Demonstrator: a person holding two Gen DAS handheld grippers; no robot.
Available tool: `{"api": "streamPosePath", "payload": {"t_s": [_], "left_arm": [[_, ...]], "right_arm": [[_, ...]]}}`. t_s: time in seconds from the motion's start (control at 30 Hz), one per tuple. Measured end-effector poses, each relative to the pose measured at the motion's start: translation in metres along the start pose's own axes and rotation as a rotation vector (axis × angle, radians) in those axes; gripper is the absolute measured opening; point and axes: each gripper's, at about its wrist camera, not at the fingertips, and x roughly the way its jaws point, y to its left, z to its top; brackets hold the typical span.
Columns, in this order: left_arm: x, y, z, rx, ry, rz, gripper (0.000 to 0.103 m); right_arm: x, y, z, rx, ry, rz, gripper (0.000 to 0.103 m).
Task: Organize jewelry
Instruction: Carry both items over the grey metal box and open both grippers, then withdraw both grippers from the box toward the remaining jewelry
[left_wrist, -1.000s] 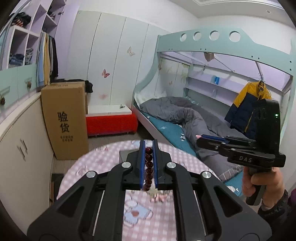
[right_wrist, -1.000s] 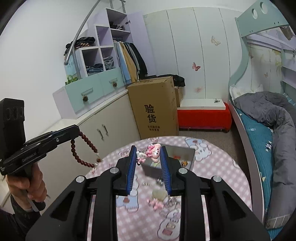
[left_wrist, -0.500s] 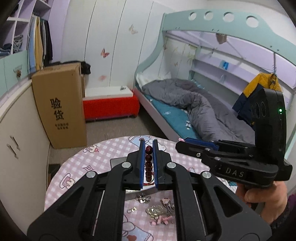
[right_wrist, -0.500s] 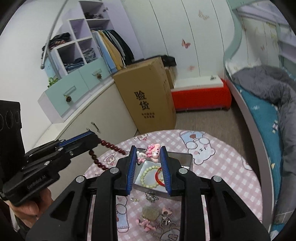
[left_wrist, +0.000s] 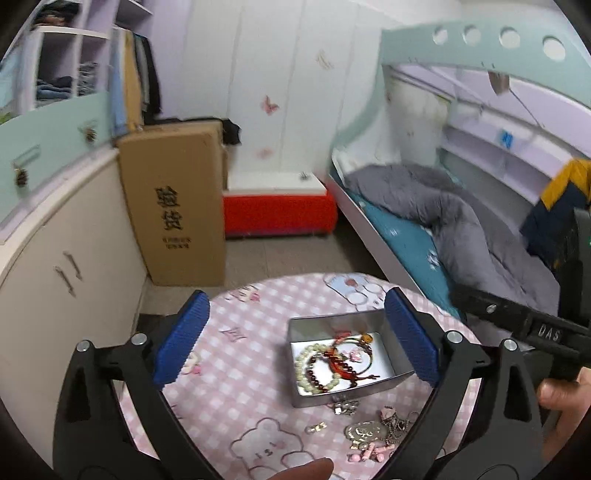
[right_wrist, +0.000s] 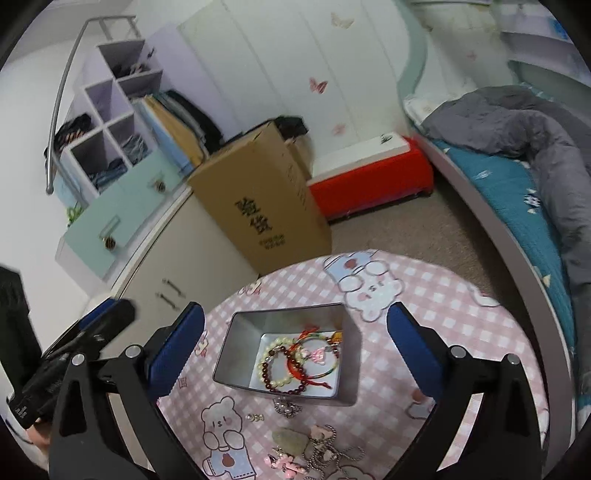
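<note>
2 open claws (left_wrist: 295, 343), 1 tin (left_wrist: 397, 378) holding bracelets (right_wrist: 295, 363).

Soft indoor light, perhaps motion-blurred, fisheye-warped edges

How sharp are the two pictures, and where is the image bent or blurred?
Left wrist view: motion blur smears the brown cardboard box and the bed; the silver metal tin is clearer. Right wrist view: somewhat sharper, the tin's bracelets readable. Both: fisheye bends the walls, with dark corners.
</note>
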Motion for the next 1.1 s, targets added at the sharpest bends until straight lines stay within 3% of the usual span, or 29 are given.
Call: {"api": "streamPosePath", "payload": {"t_s": [0.27,0.57,0.73,0.8,0.97,1.1], "left_arm": [[-0.076,0.018,-0.009,-0.025,-0.175,0.124,0.094],[-0.152,0.022,-0.024,-0.056,-0.337,0.16,0.095],[-0.175,0.018,-0.029,-0.047,-0.367,0.107,0.095],[-0.177,0.014,-0.032,-0.03,-0.372,0.133,0.095],[-0.175,0.003,-0.043,0.027,-0.379,0.143,0.095],[-0.16,0.006,-0.057,0.032,-0.335,0.117,0.095]], "right_arm": [[-0.062,0.019,-0.004,-0.036,-0.091,0.014,0.095],[-0.131,0.06,-0.021,-0.171,-0.215,-0.007,0.095],[-0.148,0.069,-0.033,-0.213,-0.25,-0.048,0.095],[-0.151,0.072,-0.038,-0.236,-0.248,-0.065,0.095],[-0.156,0.073,-0.051,-0.258,-0.276,-0.099,0.095],[-0.15,0.068,-0.062,-0.27,-0.264,-0.14,0.095]]}}
